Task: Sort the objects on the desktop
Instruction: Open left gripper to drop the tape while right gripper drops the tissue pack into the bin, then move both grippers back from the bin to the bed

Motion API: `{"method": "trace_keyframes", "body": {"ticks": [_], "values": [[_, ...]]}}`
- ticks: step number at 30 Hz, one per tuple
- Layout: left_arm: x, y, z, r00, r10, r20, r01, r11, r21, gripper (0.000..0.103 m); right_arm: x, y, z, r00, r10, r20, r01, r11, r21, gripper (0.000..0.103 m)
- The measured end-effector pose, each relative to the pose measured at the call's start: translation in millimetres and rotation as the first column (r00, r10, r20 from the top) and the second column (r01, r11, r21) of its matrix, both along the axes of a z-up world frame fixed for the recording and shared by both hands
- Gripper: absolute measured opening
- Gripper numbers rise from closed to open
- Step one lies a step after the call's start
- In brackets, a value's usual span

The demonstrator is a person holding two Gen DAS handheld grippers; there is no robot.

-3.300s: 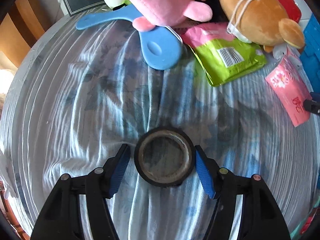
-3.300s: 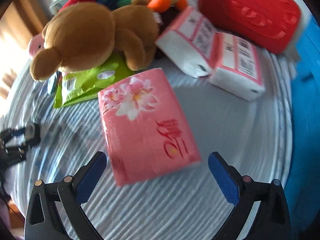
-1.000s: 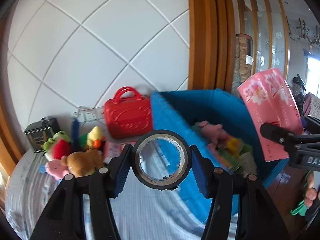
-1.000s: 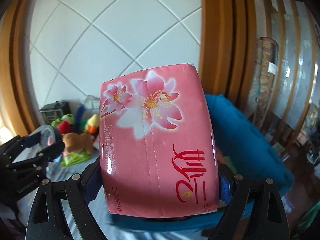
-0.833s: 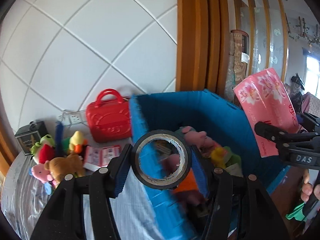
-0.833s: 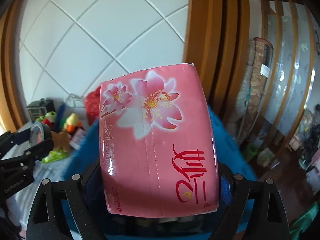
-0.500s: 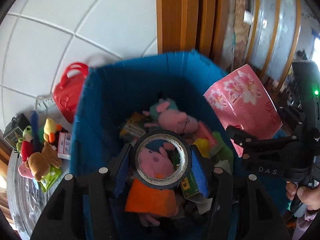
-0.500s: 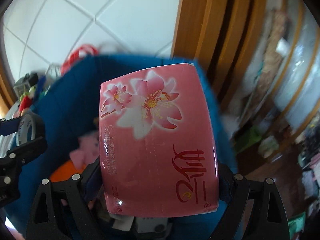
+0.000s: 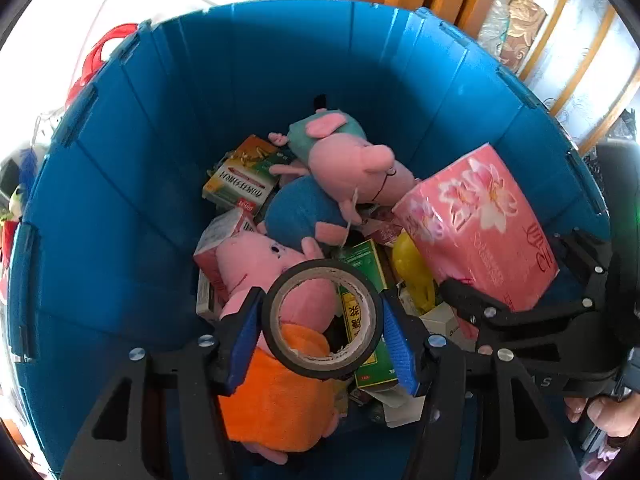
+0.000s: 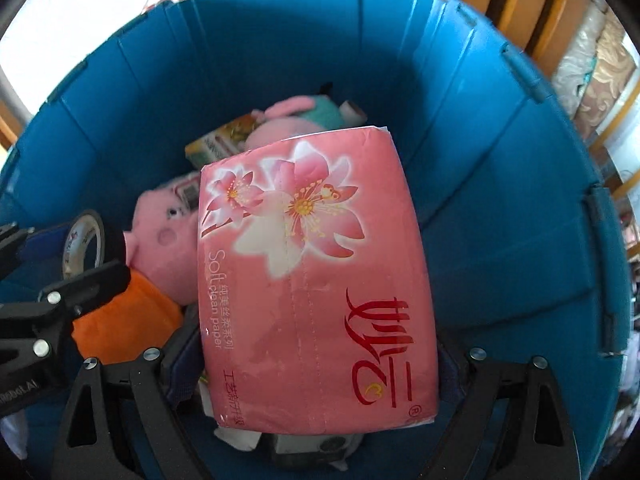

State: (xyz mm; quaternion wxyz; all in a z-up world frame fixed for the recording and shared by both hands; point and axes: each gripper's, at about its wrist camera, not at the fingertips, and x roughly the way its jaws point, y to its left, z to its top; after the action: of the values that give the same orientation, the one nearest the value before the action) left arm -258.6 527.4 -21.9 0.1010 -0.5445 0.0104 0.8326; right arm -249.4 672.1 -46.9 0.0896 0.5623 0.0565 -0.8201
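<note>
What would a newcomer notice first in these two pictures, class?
The blue bin fills both views, its bottom heaped with pink pig toys and boxes. The right tongs grip a pink tissue pack over it. Beside them, the left tongs clamp a tape roll.

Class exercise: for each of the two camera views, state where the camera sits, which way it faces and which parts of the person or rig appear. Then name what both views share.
Left wrist view: rides the left claw, facing down into the blue bin; shows its fingers clamping a tape roll, the right claw and a hand.
Right wrist view: rides the right claw, facing down into the bin; shows its fingers gripping a pink tissue pack, the left claw at the left edge.
Shared: bin, tape roll, tissue pack, pink pig plush.
</note>
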Motion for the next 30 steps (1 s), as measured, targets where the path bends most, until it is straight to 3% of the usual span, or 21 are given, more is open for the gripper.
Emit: {"method": "trace_keyframes", "body": {"ticks": [6,8,10,18,25,30], "values": [[1.8,-3.7,11.5,0.998,0.01,-0.058,-0.01,1.0,0.005,0.059,9.9,-4.2,7.7,1.0,0.006,-0.03,-0.006,1.0,0.005,0.101],[3.6,-3.5,16.1,0.997,0.001,-0.076,0.0,1.0,0.016,0.074,10.6,-0.6,13.8,0.999,0.005,-0.039,-0.005,1.0,0.006,0.101],[6.1,-3.0,20.4,0.995,-0.002,-0.097,0.003,1.0,0.007,0.079,15.7,1.7,22.8,0.998,0.007,-0.058,-0.006,1.0,0.016,0.101],[42.5,-15.6,62.3,0.971,0.025,-0.237,-0.03,0.999,-0.017,0.079,35.6,14.1,64.9,0.986,0.01,-0.165,-0.009,1.0,0.005,0.102],[116.6,-60.9,111.8,0.888,0.118,-0.444,-0.082,0.992,0.099,0.079,88.9,1.1,95.2,0.952,0.05,-0.301,-0.07,0.996,-0.055,0.103],[163.6,-103.4,126.0,0.822,0.213,-0.528,-0.157,0.976,0.149,0.079,131.4,-21.3,115.7,0.894,0.037,-0.447,-0.111,0.984,-0.142,0.103]]}}
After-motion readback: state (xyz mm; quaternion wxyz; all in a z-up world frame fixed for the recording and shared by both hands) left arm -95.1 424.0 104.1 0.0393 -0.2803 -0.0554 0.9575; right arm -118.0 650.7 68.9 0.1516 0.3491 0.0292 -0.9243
